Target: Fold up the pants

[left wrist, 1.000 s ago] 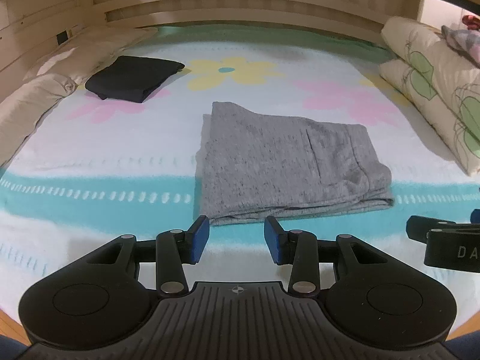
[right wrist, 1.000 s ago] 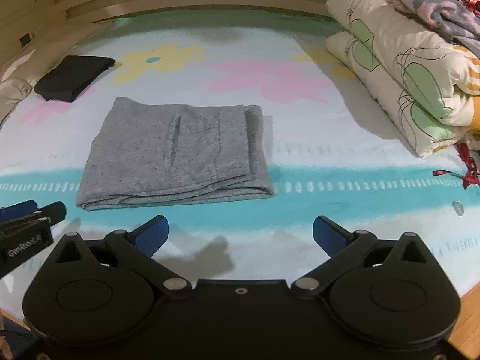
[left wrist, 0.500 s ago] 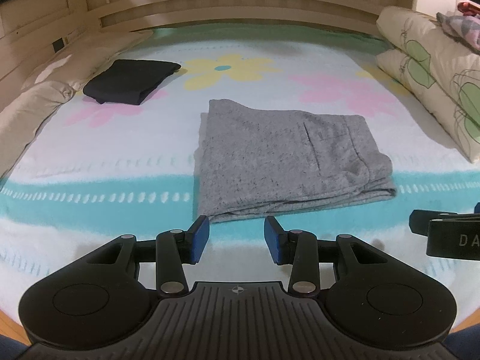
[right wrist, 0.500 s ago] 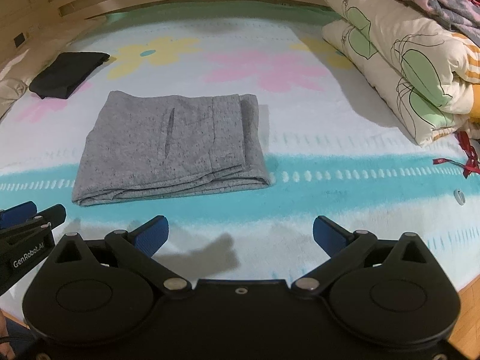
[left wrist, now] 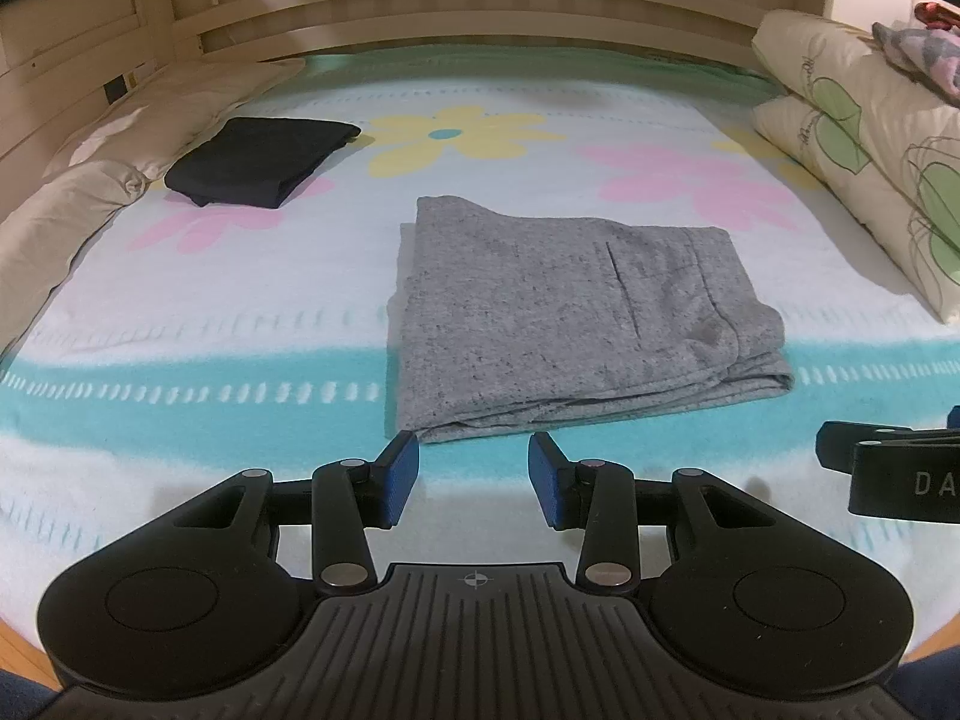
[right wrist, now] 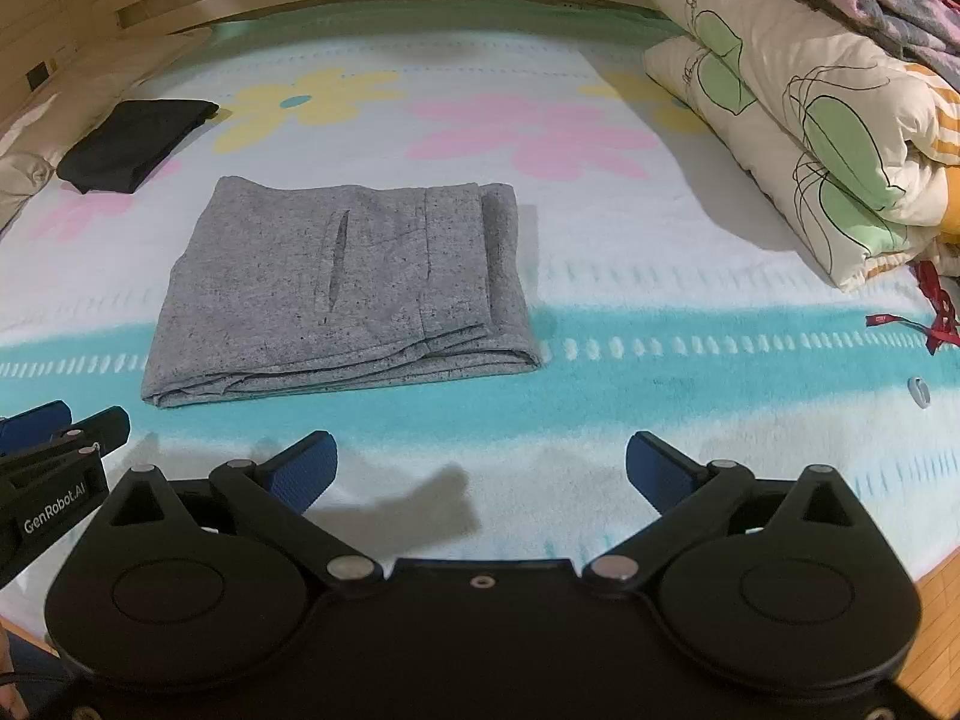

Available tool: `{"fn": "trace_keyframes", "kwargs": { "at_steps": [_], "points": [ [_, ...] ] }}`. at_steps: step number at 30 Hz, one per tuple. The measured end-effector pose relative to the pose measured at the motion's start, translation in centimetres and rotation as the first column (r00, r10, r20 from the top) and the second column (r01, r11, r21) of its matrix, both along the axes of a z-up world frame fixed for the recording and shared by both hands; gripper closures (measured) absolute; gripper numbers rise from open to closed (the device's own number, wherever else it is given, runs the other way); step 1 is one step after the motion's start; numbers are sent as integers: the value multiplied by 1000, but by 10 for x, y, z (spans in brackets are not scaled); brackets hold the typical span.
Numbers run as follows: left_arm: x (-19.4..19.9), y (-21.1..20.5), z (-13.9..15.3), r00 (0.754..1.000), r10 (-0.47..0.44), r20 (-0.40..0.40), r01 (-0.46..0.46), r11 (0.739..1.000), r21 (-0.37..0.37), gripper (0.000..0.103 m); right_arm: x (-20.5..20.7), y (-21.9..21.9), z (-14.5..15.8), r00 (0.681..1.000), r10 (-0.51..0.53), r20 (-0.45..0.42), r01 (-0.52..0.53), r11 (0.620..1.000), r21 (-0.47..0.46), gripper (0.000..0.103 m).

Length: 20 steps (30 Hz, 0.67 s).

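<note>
Both grippers hang back from the folded grey marl knit pants (left wrist: 558,312), empty, near the bed's front edge.

Left gripper (left wrist: 474,474) has its blue pads partly spread with nothing between them, its tips just short of the bundle's near left corner; right gripper (right wrist: 480,468) is spread wide over bare teal-striped flowered fleece blanket (right wrist: 690,372). The pants lie mid-bed as a flat rectangle, layered edges facing the camera, the thick fold on the right. The fold looks essentially finished. If anything remains, it is tidying: press the loose near layers flat without dragging the stack, and lift straight up so the pads snag nothing. A folded black garment (left wrist: 258,162) lies well apart, far left.
</note>
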<state>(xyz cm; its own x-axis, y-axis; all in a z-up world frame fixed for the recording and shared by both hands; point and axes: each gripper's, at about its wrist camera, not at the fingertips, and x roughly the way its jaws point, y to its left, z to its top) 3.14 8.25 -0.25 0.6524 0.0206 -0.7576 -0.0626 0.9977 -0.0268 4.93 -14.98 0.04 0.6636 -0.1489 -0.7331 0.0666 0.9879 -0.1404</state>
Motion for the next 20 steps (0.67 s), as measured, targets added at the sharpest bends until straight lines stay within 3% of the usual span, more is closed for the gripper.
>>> {"fn": "trace_keyframes", "kwargs": {
  "at_steps": [20],
  "points": [
    [0,0,-1,1000,-19,1,19,1000,16,64,-1,1,-1,1000,5,-3,-5,1000,2,1]
  ]
}}
